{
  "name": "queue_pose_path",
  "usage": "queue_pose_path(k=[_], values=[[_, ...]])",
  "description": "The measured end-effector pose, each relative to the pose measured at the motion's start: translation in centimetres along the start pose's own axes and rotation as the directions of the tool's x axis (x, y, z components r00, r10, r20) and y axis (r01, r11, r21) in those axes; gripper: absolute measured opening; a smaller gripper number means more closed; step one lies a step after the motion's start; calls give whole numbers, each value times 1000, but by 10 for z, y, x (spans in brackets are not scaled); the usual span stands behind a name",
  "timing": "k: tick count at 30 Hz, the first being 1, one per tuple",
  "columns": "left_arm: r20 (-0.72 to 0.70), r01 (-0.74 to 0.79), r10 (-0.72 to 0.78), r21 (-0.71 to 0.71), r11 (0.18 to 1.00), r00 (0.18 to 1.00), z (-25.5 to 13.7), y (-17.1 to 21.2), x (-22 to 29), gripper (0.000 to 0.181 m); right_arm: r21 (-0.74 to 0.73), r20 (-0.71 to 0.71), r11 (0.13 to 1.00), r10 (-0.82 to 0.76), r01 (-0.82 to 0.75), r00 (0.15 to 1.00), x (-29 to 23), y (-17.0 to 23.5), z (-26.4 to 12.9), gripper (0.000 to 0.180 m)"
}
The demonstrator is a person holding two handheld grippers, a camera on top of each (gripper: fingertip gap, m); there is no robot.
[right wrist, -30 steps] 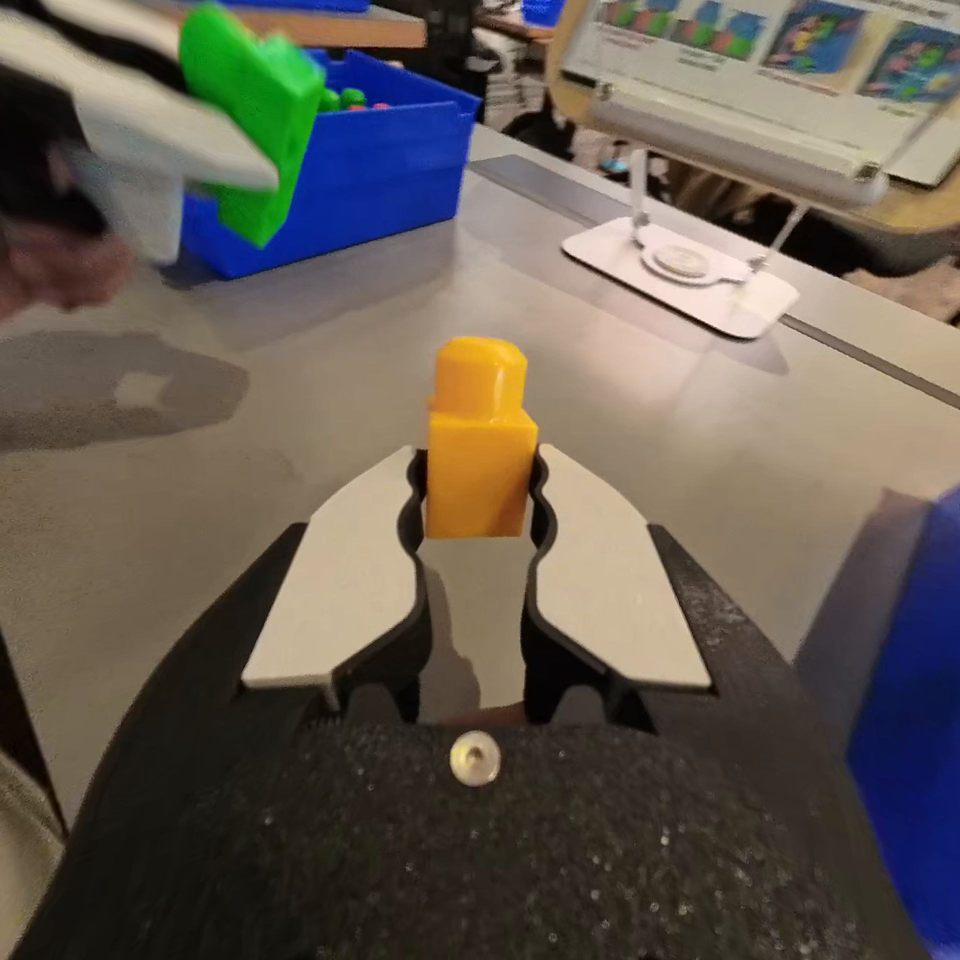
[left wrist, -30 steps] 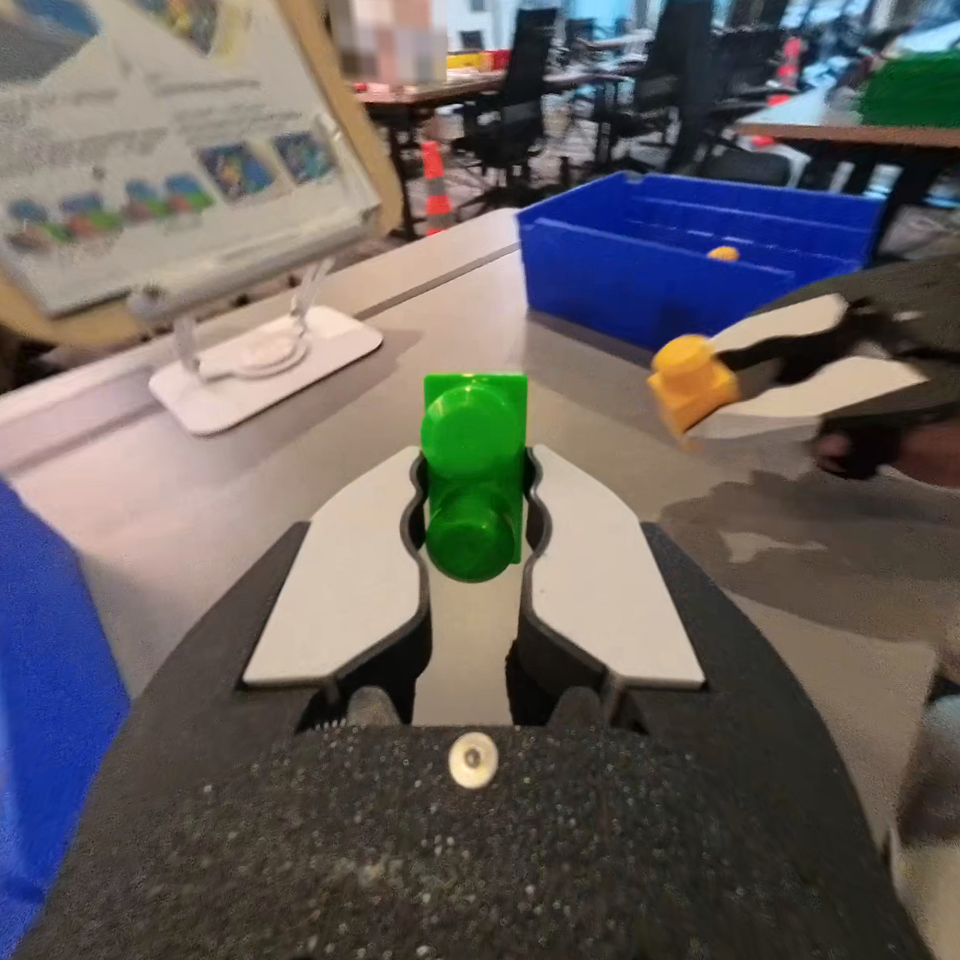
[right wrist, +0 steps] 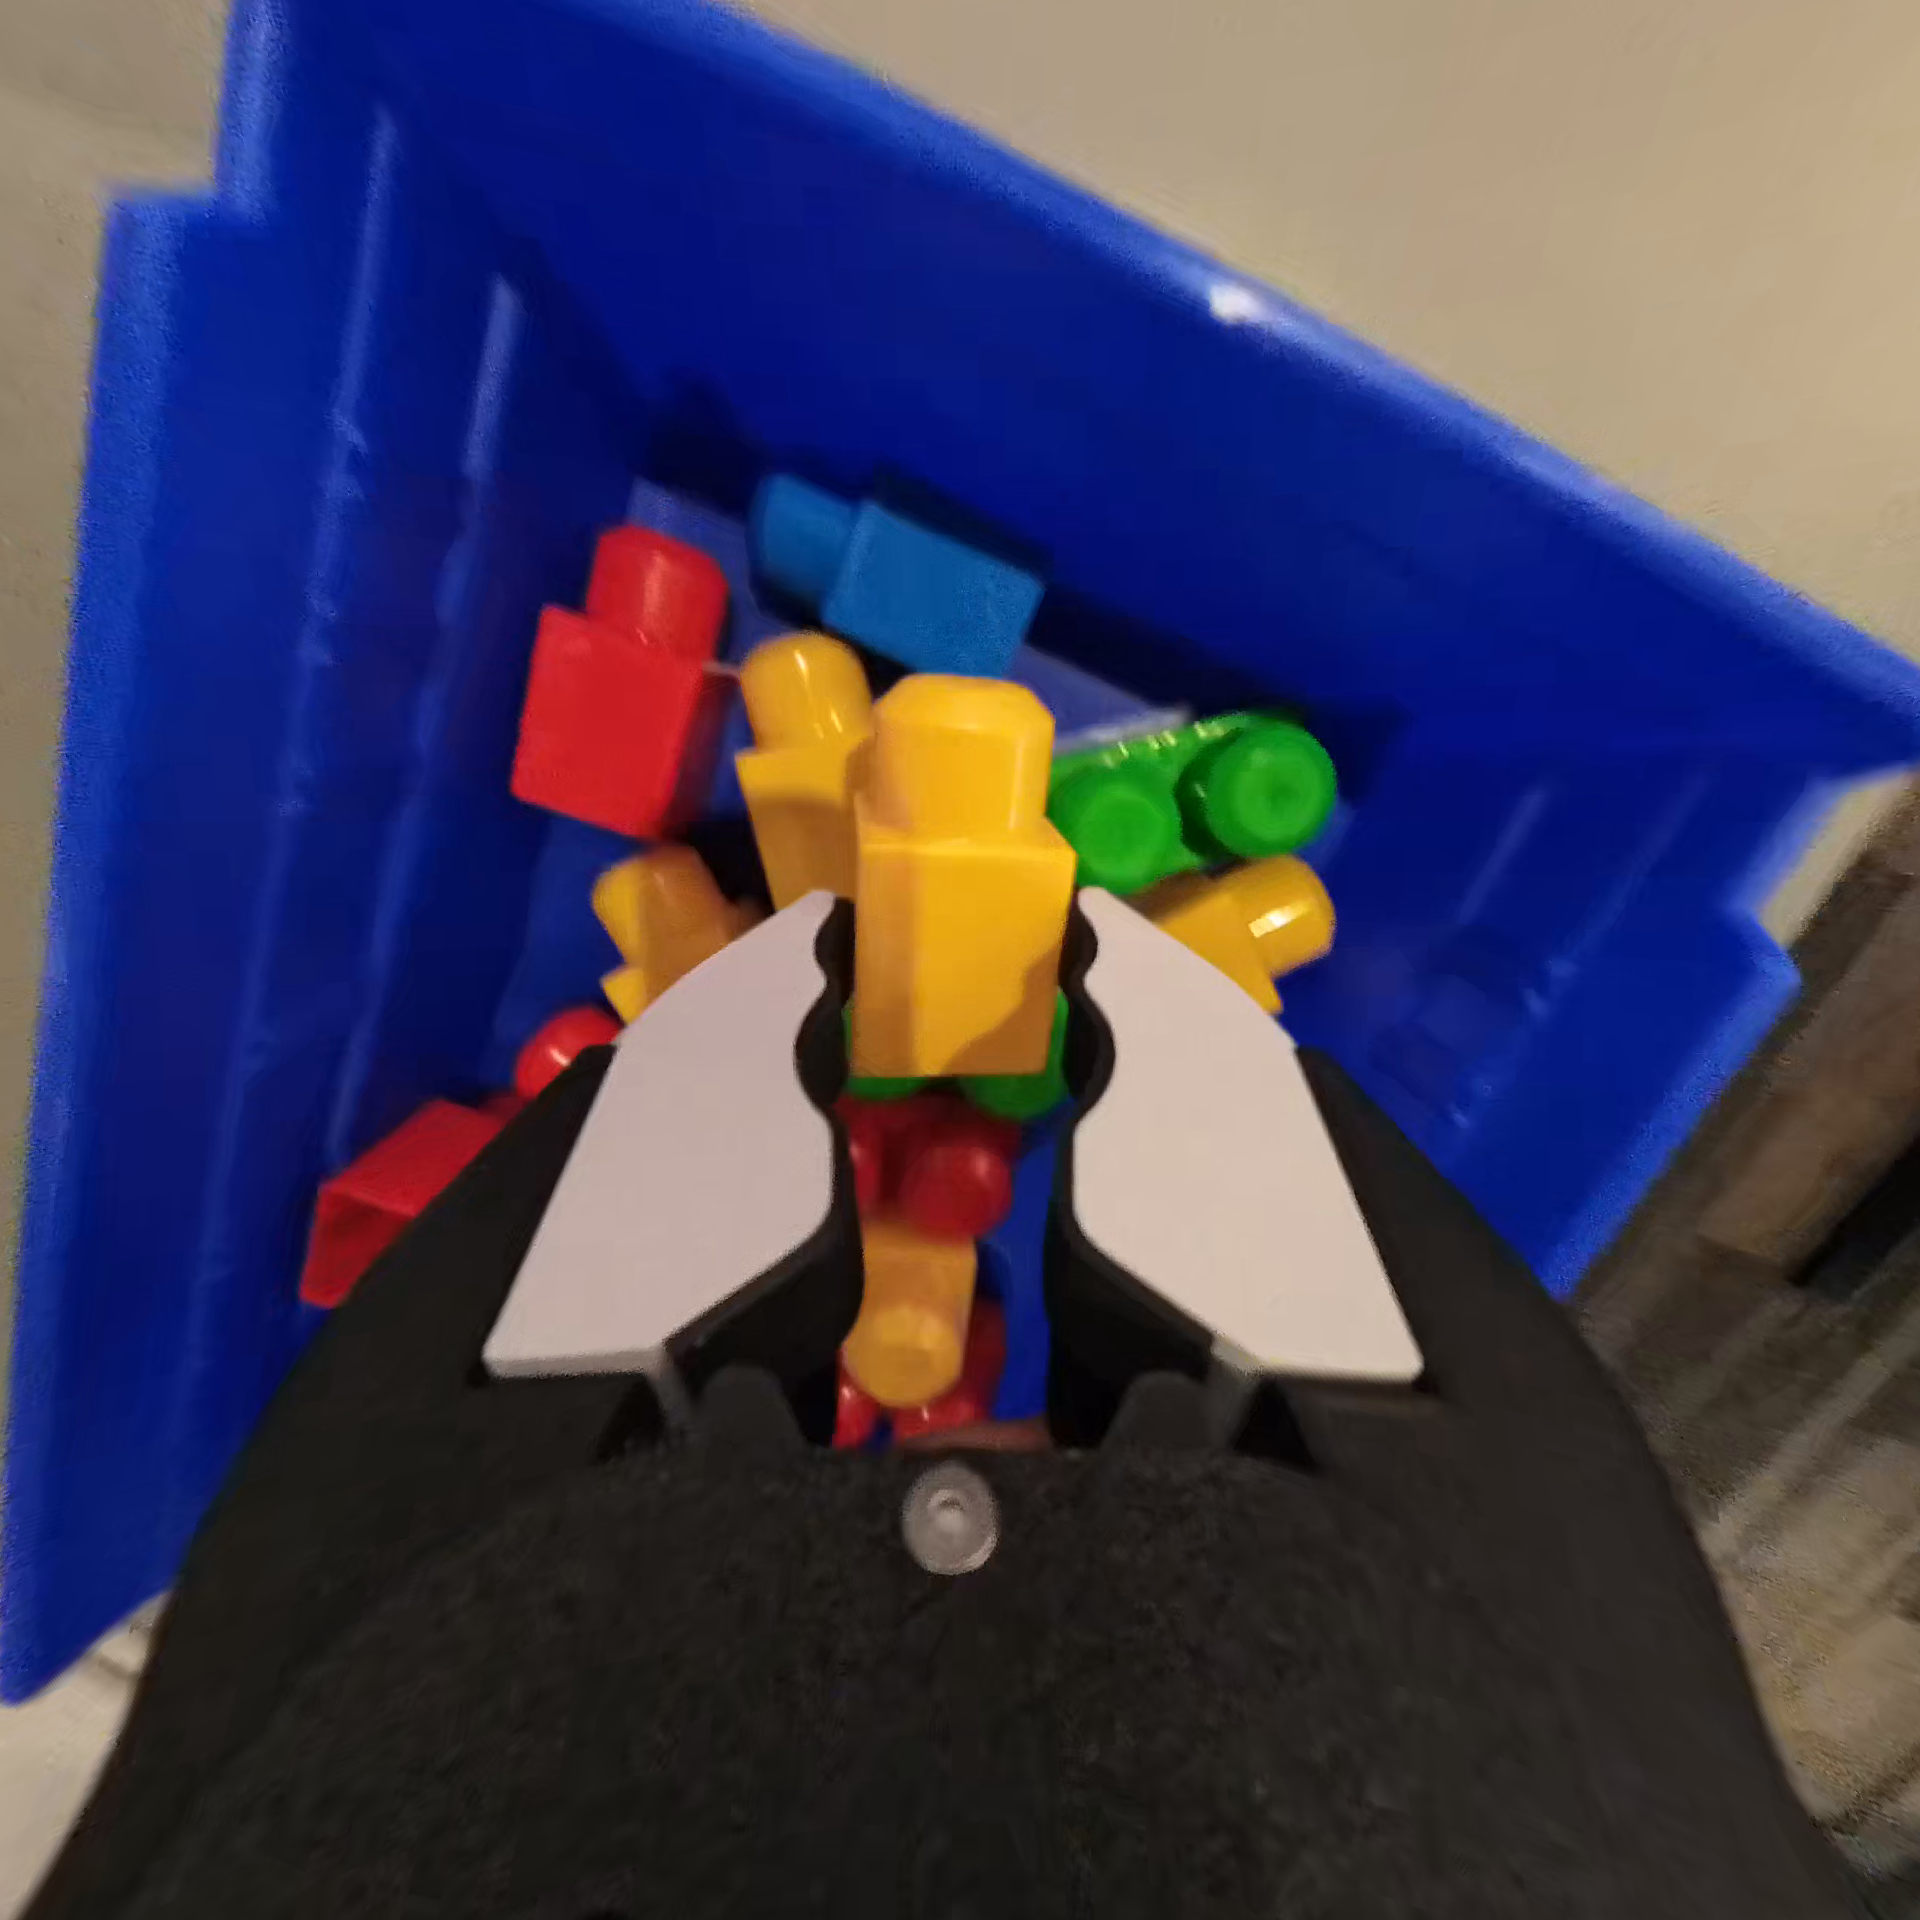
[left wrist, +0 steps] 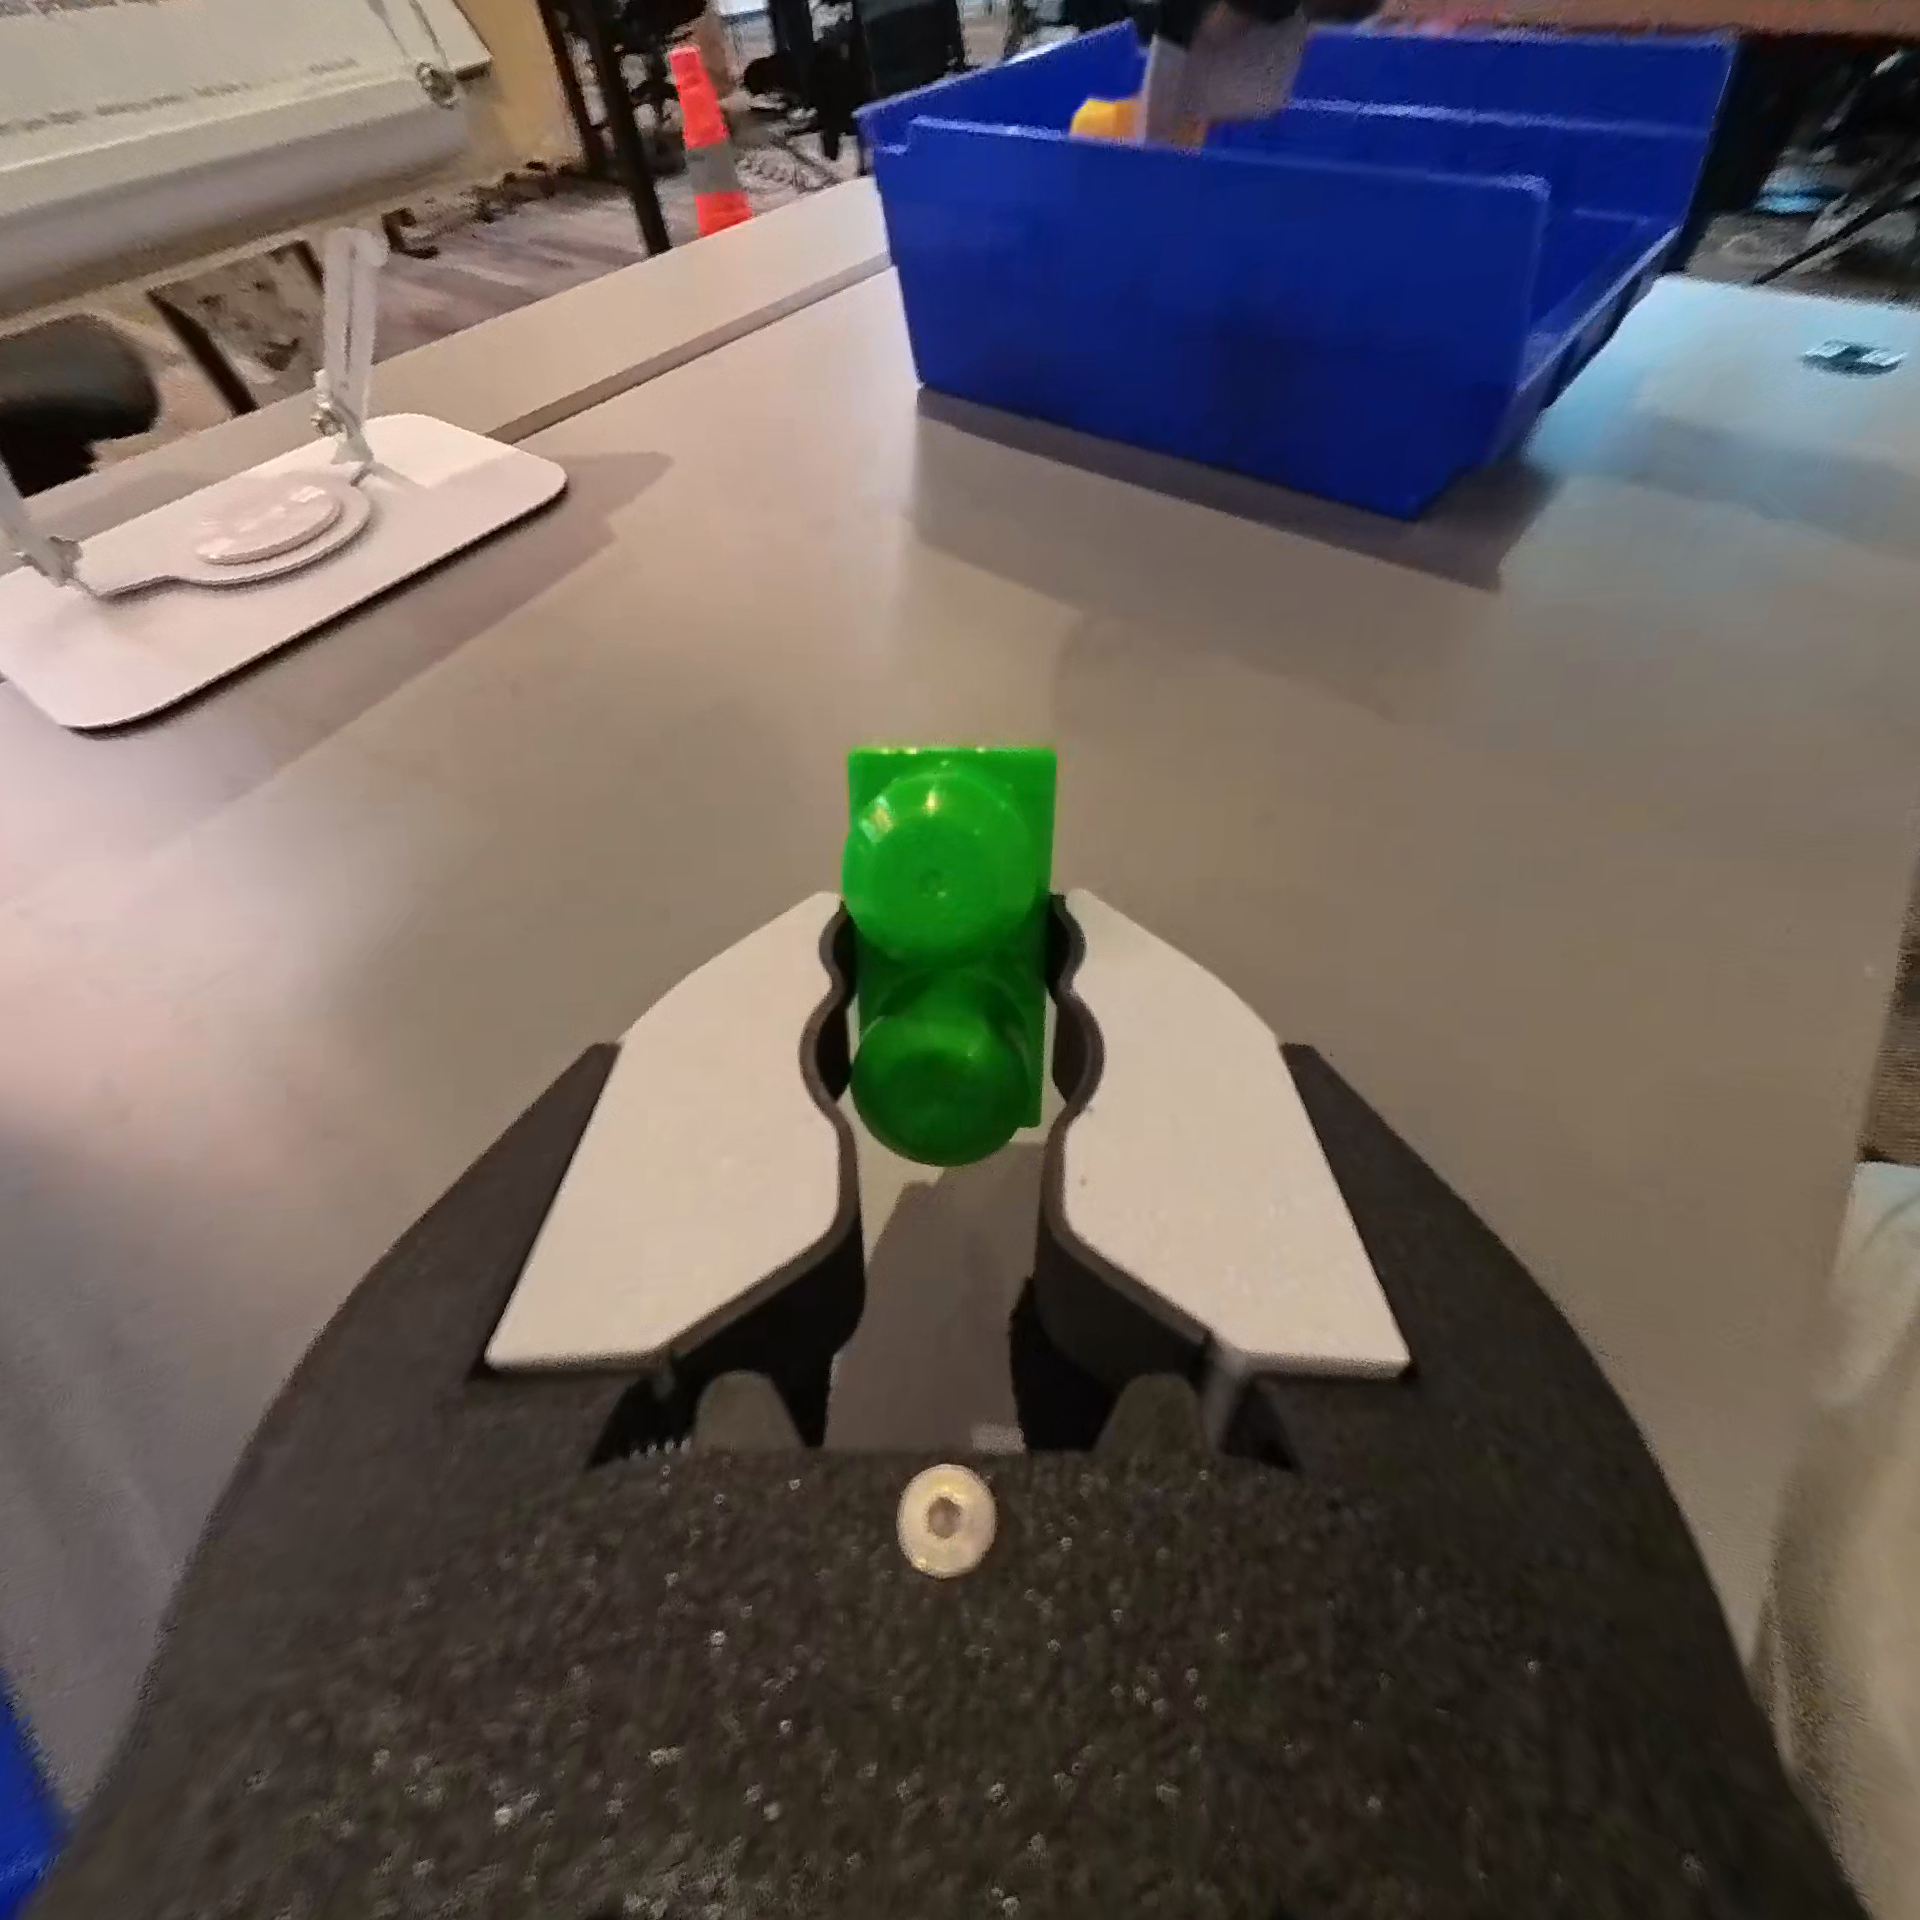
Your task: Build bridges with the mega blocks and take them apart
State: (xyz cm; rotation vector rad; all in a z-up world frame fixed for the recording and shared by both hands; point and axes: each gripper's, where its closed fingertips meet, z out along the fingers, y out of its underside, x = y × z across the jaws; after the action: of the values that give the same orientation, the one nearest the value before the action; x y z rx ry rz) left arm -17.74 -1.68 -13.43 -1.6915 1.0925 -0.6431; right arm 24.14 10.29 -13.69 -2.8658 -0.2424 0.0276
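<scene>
My left gripper (left wrist: 951,925) is shut on a green two-stud block (left wrist: 948,935) and holds it over the grey table (left wrist: 1455,831). My right gripper (right wrist: 956,914) is shut on a yellow one-stud block (right wrist: 961,883) and points down into the blue bin (right wrist: 312,520). The bin holds several loose blocks: a red one (right wrist: 618,686), a blue one (right wrist: 914,592), a green one (right wrist: 1195,800) and yellow ones (right wrist: 805,748). In the left wrist view the blue bin (left wrist: 1226,270) stands at the far right of the table, with the right gripper (left wrist: 1195,94) and its yellow block (left wrist: 1107,116) above it.
A white stand base (left wrist: 260,561) with a picture board (left wrist: 208,114) on it is at the far left of the table. An orange cone (left wrist: 707,145) and chairs are on the floor beyond. A small dark item (left wrist: 1860,356) lies on the table right of the bin.
My right gripper has carried the yellow block from over the table to above the blue bin and now tilts down into it. My left gripper has kept its green block and shifted a little.
</scene>
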Motion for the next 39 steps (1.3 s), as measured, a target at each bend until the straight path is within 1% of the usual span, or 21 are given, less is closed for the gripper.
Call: queue_pose_path(k=[5, 9, 10, 11, 13, 15, 16, 17, 18, 20, 22, 23, 25, 28, 29, 31, 33, 34, 35, 37, 39], values=[[17, -44, 44, 1, 999, 999, -4, 1, 2, 34, -14, 1, 1000, 15, -15, 1000, -8, -27, 19, 38], [11, -51, 51, -7, 999, 999, -5, 4, 3, 34, -23, 22, 1000, 22, -22, 1000, -13, -34, 27, 39], [8, -50, 50, -10, 999, 999, -6, 4, 3, 34, -16, 16, 1000, 21, -21, 1000, -12, -36, 27, 50], [6, -50, 50, -15, 999, 999, -6, 5, 3, 35, 7, -3, 1000, 25, -25, 1000, -9, -39, 25, 61], [13, -48, 48, -17, 999, 999, -7, 6, 1, 35, 84, 20, 996, 27, -29, 999, -13, -46, 11, 61], [14, -40, 40, -9, 999, 999, -9, 5, 0, 34, 167, 30, 986, 14, -19, 999, -23, -48, -13, 61], [12, -35, 35, -8, 999, 999, -10, 5, -1, 34, 248, 30, 969, -8, 0, 1000, -34, -50, -32, 62], [9, -30, 30, -6, 1000, 1000, -10, 5, -1, 34, 359, 43, 933, -39, 21, 998, -52, -51, -54, 61], [6, -24, 24, -6, 1000, 1000, -10, 5, -1, 34, 462, 61, 886, -80, 43, 995, -77, -47, -77, 61], [6, -15, 15, -10, 1000, 1000, -10, 6, -2, 34, 629, 83, 773, -177, 87, 981, -137, -25, -115, 61], [8, -10, 10, -17, 1000, 1000, -9, 6, -3, 34, 730, 152, 677, -292, 92, 944, -208, 11, -131, 60], [8, -9, 9, -17, 1000, 1000, -9, 6, -4, 34, 759, 201, 648, -332, 68, 922, -243, 31, -130, 59], [6, -6, 6, -23, 1000, 1000, -8, 7, -4, 34, 767, 289, 640, -415, 51, 863, -306, 71, -111, 60], [8, -10, 10, -23, 1000, 1000, -7, 7, -3, 34, 785, 319, 618, -462, 42, 828, -361, 110, -80, 59], [8, -13, 13, -19, 1000, 1000, -7, 6, -3, 34, 792, 332, 610, -469, 29, 818, -371, 119, -74, 56], [5, -22, 22, -26, 999, 1000, -5, 6, -1, 34, 793, 315, 606, -491, 59, 812, -381, 132, -65, 53], [3, -28, 28, -44, 999, 1000, -2, 7, 1, 35, 794, 282, 603, -481, 80, 830, -377, 134, -61, 52], [2, -28, 28, -62, 998, 1000, 1, 7, 1, 34, 790, 290, 610, -469, 68, 834, -374, 134, -60, 52], [7, -36, 37, -115, 993, 999, 7, 8, -1, 34, 784, 311, 618, -468, 55, 827, -374, 136, -60, 52], [27, -69, 81, -304, 950, 996, 19, 14, -13, 35, 775, 325, 631, -459, 45, 827, -369, 136, -59, 51], [-10, -54, 55, -431, 901, 998, 31, 10, -18, 35, 776, 316, 630, -435, 34, 843, -360, 132, -57, 49]])
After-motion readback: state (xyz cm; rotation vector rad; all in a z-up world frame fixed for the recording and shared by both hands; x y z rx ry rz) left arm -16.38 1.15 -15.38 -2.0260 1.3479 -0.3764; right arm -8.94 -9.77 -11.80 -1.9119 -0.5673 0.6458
